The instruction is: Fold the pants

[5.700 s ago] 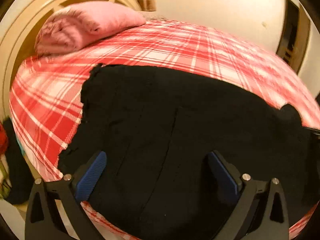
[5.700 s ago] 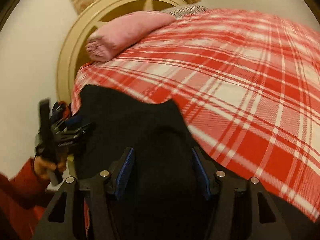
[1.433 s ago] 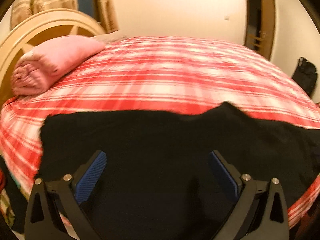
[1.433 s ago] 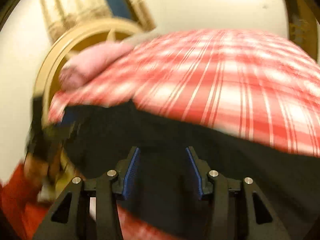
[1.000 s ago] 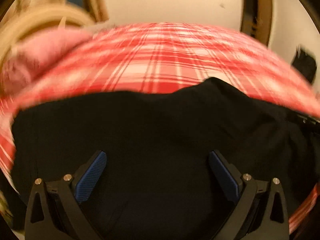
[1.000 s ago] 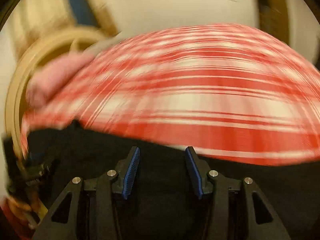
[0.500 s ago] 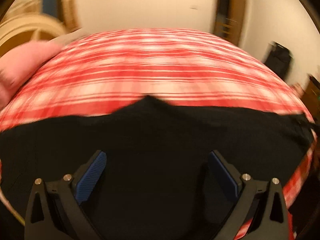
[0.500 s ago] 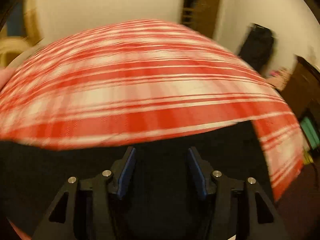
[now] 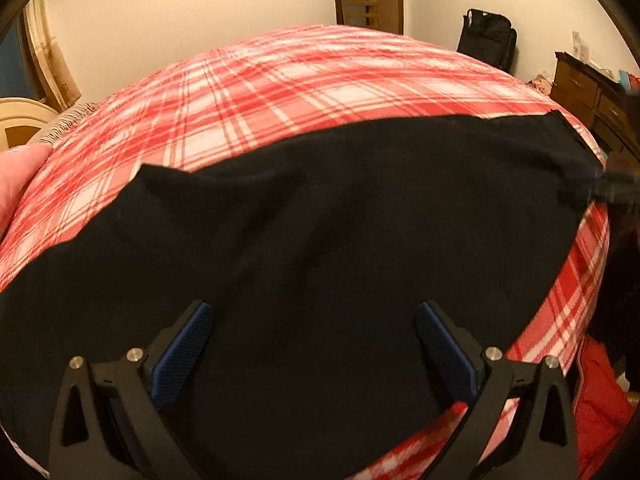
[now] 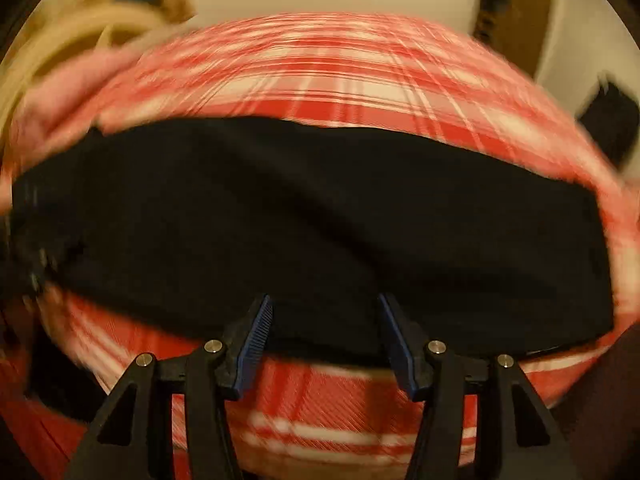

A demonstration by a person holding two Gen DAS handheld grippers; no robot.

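Both views have swung from pillow toward the door at twelve o'clock; the left gripper (image 9: 312, 344) and right gripper (image 10: 326, 336) hover spread, empty, over black pants (image 9: 320, 240), apparently seeking a fold edge.

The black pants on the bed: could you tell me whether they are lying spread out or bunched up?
Spread out: the black pants lie as one broad, flat band across the plaid bedspread, with a few shallow creases. How many layers they form cannot be told.

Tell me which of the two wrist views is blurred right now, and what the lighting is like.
Right wrist view: heavy motion smear across the plaid bedspread and the edges of the black pants; only the right tool stays crisp. Left wrist view: sharp, plaid lines and pants edges clean. Both views: warm yellowish indoor light, fisheye bulge curving the bed, dark corners.
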